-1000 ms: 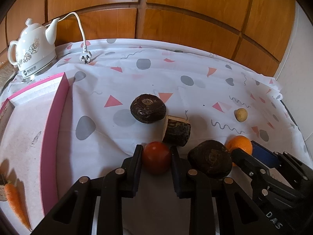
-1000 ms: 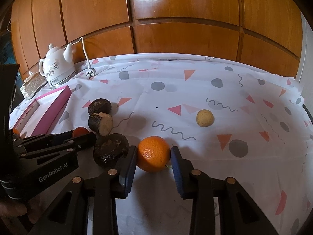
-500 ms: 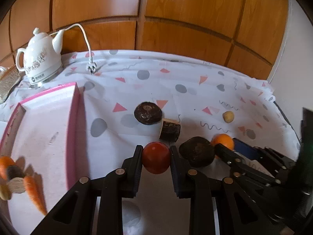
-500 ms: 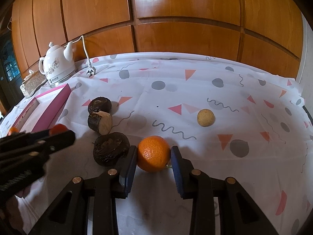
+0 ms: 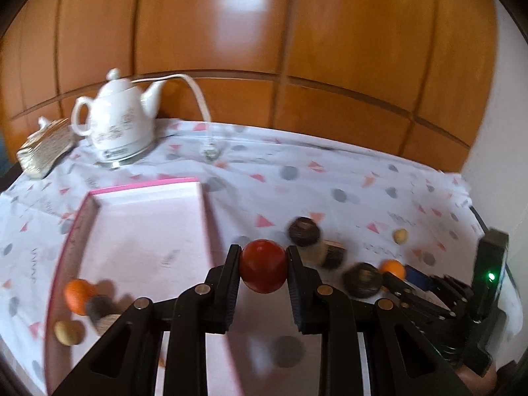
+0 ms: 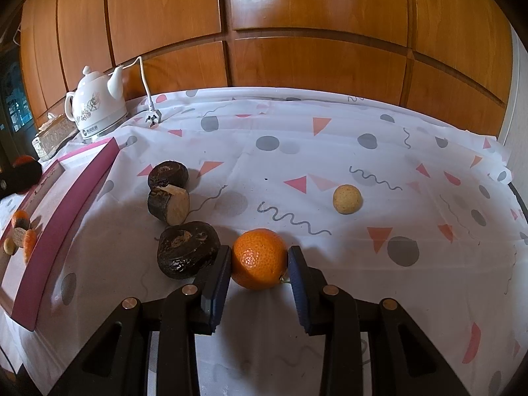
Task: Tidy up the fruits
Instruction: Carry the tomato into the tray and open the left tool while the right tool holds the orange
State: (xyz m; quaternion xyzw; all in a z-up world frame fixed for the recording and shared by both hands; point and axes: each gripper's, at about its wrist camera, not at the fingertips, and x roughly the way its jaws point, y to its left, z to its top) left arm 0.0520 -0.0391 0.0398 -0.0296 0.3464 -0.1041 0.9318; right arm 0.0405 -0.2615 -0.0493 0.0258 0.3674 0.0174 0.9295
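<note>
My left gripper (image 5: 263, 264) is shut on a round red fruit (image 5: 263, 270) and holds it in the air just right of the pink tray's (image 5: 205, 217) side wall. My right gripper (image 6: 259, 264) is low on the tablecloth, its blue pads against both sides of an orange (image 6: 259, 259) that rests on the cloth. A small yellow ball-shaped fruit (image 6: 346, 199) lies farther right. In the tray's near left corner sit a small orange fruit (image 5: 77, 297), a carrot and some cut pieces, all blurred.
Three dark brown root pieces (image 6: 168, 175) (image 6: 169, 206) (image 6: 186, 250) lie left of the orange, the nearest beside my right gripper's left finger. A white kettle (image 6: 95, 105) with its cord and a tissue box (image 5: 43, 150) stand at the back left. Wooden panelling lies behind.
My left gripper has risen with the red fruit and moved left, towards the pink tray. The right gripper and the orange have kept still.
</note>
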